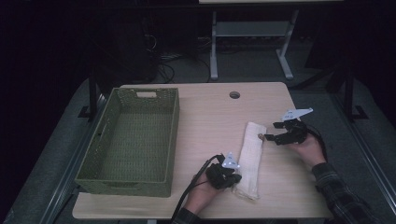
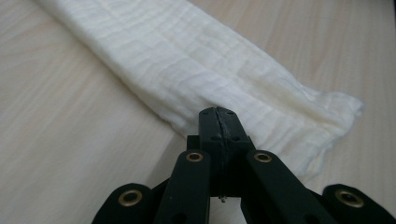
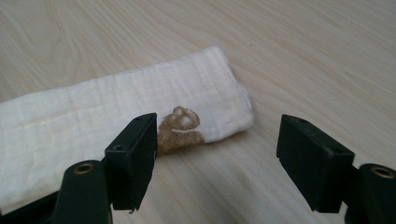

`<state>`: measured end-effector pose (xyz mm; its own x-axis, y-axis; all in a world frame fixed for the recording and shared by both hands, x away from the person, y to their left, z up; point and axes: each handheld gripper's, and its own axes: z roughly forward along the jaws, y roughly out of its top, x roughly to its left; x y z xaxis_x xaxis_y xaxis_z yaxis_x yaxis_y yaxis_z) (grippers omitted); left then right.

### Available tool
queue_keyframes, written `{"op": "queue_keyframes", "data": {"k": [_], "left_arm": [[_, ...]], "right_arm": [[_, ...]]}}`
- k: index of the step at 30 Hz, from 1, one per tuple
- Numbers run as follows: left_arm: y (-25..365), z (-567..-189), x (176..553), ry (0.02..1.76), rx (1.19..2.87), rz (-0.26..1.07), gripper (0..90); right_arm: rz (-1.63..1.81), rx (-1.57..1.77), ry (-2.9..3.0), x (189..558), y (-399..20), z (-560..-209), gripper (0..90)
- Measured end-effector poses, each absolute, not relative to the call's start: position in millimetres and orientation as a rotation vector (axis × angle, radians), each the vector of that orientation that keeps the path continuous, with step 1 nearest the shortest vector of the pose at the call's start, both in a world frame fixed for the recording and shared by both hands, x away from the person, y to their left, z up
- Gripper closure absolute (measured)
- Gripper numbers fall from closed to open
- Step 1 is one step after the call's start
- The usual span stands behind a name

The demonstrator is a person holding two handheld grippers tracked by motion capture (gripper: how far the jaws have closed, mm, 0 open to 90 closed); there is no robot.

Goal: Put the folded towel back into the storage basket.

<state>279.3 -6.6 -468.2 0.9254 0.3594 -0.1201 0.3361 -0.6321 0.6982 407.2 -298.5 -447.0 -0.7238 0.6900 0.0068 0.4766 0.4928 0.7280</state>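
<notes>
Two grippers work our folded cloth (image 1: 251, 157) right of the green basket (image 1: 135, 140): left gripper (image 1: 227, 177), jaws closed empty, noses its near-edge end; right gripper (image 1: 273, 137) gapes unloaded beside the far end; next, we judge, pinch both ends.

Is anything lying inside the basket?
No: in the high view the green basket shows a bare woven floor, and the folded cloth lies beside it on the table.
</notes>
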Motion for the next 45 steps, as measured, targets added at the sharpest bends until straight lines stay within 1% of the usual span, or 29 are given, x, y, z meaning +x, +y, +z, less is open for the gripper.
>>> {"op": "queue_keyframes", "data": {"k": [11, 15, 16, 19, 21, 23, 26, 28, 33, 39, 45], "left_arm": [[-34.7, -470.0, 258.9, 0.395, 2.305, -0.026, 89.6], [-37.6, -469.8, 257.3, 0.391, 2.299, -0.030, 89.5], [-36.6, -468.7, 258.0, 0.390, 2.304, -0.025, 88.0], [-34.9, -464.6, 260.9, 0.383, 2.311, -0.012, 80.0], [-34.0, -460.7, 264.8, 0.359, 2.319, 0.022, 72.0], [-34.4, -459.6, 266.7, 0.363, 2.308, 0.022, 63.9], [-37.7, -454.5, 278.1, 0.308, 2.301, -0.014, 52.1], [-42.4, -453.5, 283.6, 0.282, 2.304, -0.011, 45.6], [-56.7, -448.8, 294.5, 0.199, 2.347, 0.023, 36.6], [-72.0, -454.0, 303.0, 0.151, 2.379, 0.003, 27.5], [-79.9, -464.3, 306.7, 0.119, 2.428, 0.014, 21.9]], "right_arm": [[1.066, 0.975, 2.468, 407.3, -297.2, -447.8, 28.6], [1.064, 0.978, 2.471, 406.8, -296.8, -447.7, 28.5], [1.065, 0.982, 2.471, 406.5, -296.8, -447.5, 28.5], [1.067, 0.974, 2.472, 406.9, -297.5, -447.4, 28.4], [1.065, 0.971, 2.473, 407.3, -297.4, -447.8, 28.4], [1.055, 0.966, 2.482, 407.5, -297.3, -448.0, 28.4], [1.058, 0.967, 2.482, 407.5, -297.3, -448.1, 28.5], [1.061, 0.971, 2.482, 407.5, -297.2, -448.2, 28.4], [1.055, 0.970, 2.492, 408.0, -297.2, -448.8, 28.5], [1.062, 0.979, 2.495, 407.7, -297.5, -448.2, 28.5], [1.062, 0.971, 2.496, 408.1, -298.2, -448.2, 28.5]]}}
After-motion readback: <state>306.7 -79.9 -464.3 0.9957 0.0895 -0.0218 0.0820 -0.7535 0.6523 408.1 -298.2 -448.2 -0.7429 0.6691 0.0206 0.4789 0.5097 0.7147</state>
